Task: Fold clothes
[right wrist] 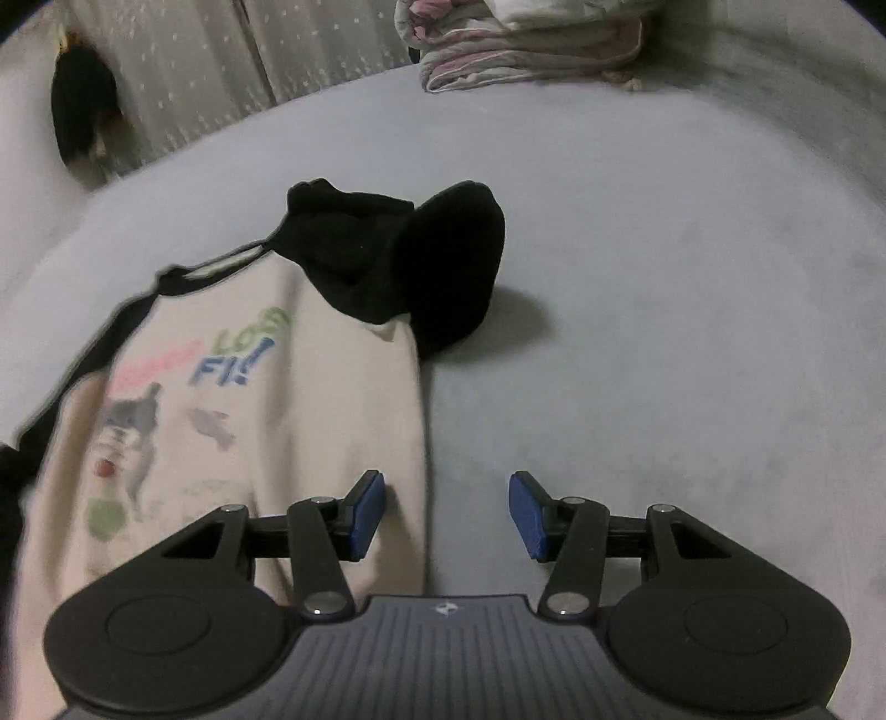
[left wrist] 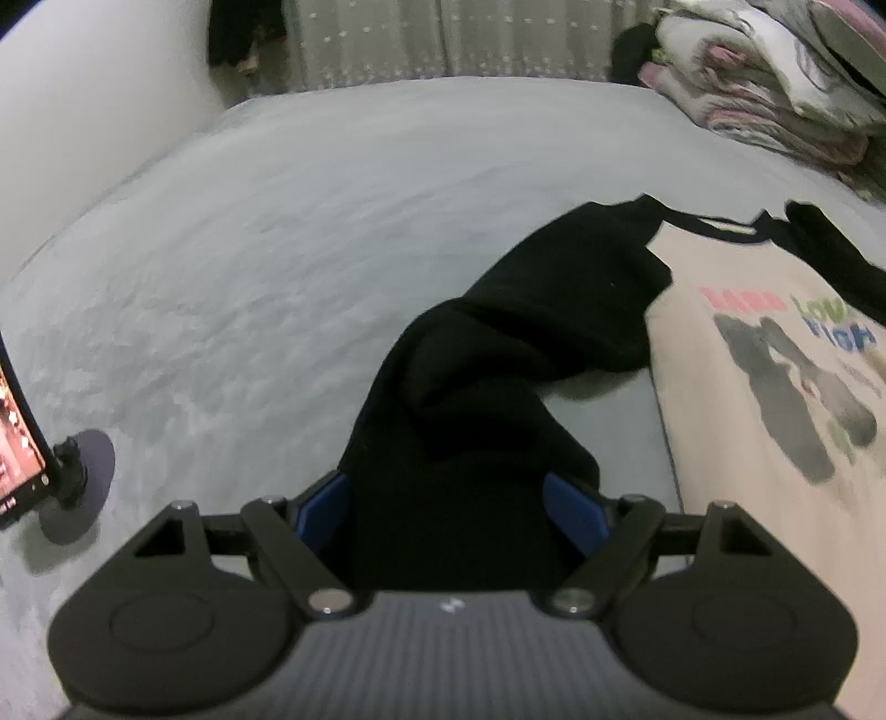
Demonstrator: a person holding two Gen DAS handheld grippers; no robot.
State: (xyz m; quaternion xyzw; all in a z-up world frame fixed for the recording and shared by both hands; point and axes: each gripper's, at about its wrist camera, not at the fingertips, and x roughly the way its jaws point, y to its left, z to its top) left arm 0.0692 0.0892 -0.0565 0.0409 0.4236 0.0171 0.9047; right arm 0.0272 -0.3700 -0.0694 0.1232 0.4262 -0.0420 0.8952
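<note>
Slippage is the risk: the cream printed sweatshirt's black sleeve [left wrist: 459,421] is bunched between the left gripper [left wrist: 448,512] pads, barely clamped; the right gripper [right wrist: 446,512] is held spread over the hem on the grey bedsheet [right wrist: 664,332]

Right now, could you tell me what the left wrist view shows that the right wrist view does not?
Only the left wrist view shows a phone on a stand and the left gripper with black sleeve between its fingers. Only the right wrist view shows the right gripper, open and empty. Both show the cream printed shirt, bed and folded bedding.
</note>
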